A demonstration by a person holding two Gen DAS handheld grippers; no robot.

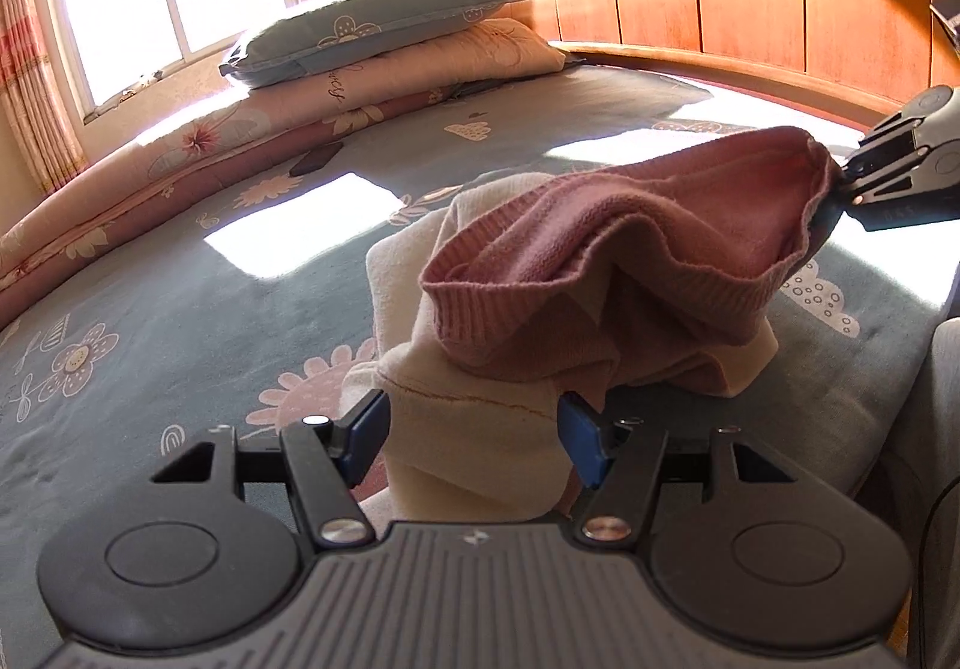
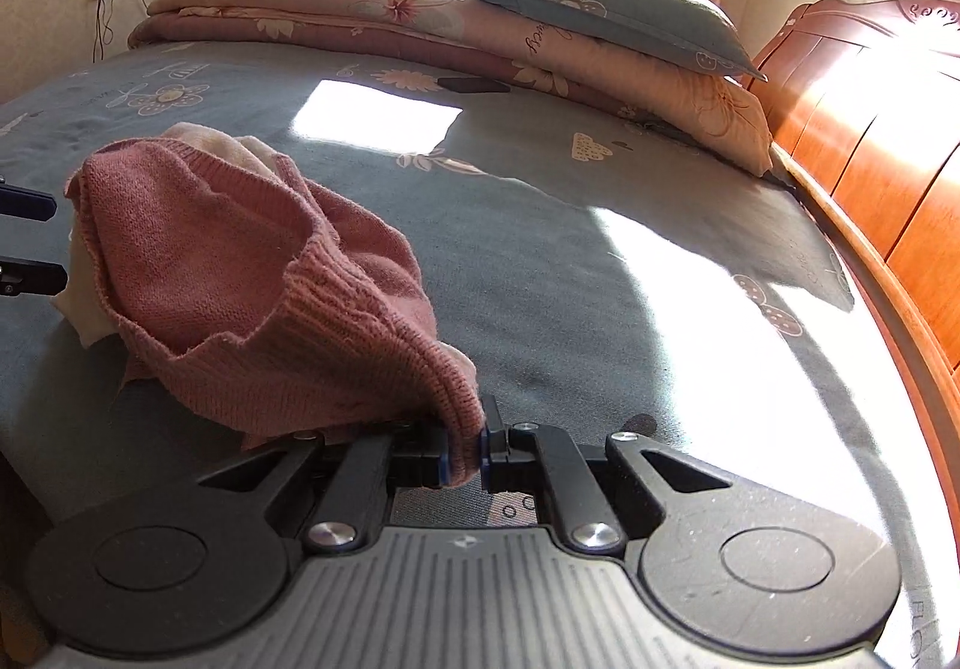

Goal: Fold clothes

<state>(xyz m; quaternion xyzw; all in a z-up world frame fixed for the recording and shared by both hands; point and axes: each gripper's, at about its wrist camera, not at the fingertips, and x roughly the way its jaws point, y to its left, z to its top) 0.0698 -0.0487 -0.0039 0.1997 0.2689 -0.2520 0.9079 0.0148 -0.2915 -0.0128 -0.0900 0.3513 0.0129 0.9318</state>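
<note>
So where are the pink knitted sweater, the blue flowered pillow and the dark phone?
Pink knitted sweater point(image 2: 252, 273): right wrist view, ribbed body.
Blue flowered pillow point(image 2: 600, 3): right wrist view, top face.
Dark phone point(image 1: 316, 159): left wrist view, flat back.

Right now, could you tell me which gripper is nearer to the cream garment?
Left. The left gripper has the cream garment between its fingers; the right gripper is shut on the pink sweater, off to the side.

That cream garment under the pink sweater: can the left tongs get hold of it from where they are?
Probably yes. The left tongs stand open with the cream garment already between their fingers; the pink sweater lies farther up, not blocking.
</note>
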